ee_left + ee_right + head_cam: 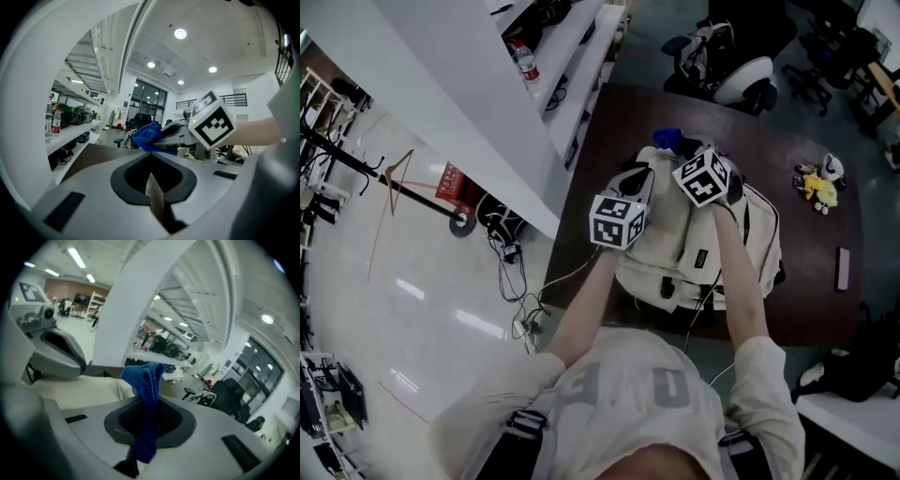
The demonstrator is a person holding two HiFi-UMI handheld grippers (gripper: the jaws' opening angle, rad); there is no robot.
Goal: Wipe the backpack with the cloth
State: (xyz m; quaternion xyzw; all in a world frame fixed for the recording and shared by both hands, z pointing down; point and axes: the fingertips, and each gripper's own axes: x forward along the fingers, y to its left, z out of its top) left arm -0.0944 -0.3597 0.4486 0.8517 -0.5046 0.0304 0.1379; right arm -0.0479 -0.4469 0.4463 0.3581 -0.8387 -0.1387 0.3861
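Left gripper (pixel 154 199) pinches the backpack (pixel 694 258) (seemingly steadying it) while right gripper (pixel 142 441) clamps the cloth (pixel 146 380), ready for wiping.

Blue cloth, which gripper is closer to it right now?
Right. The right gripper is shut on the blue cloth; the left gripper, alongside, pinches the backpack and does not touch it.

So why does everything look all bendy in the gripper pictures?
Left gripper view and right gripper view: wide-angle lenses bend the white beam and blacken the corners. Right gripper view: the fuzzy blue cloth looks sharp. Head view: dim, with light streaks glaring on the glossy white floor.
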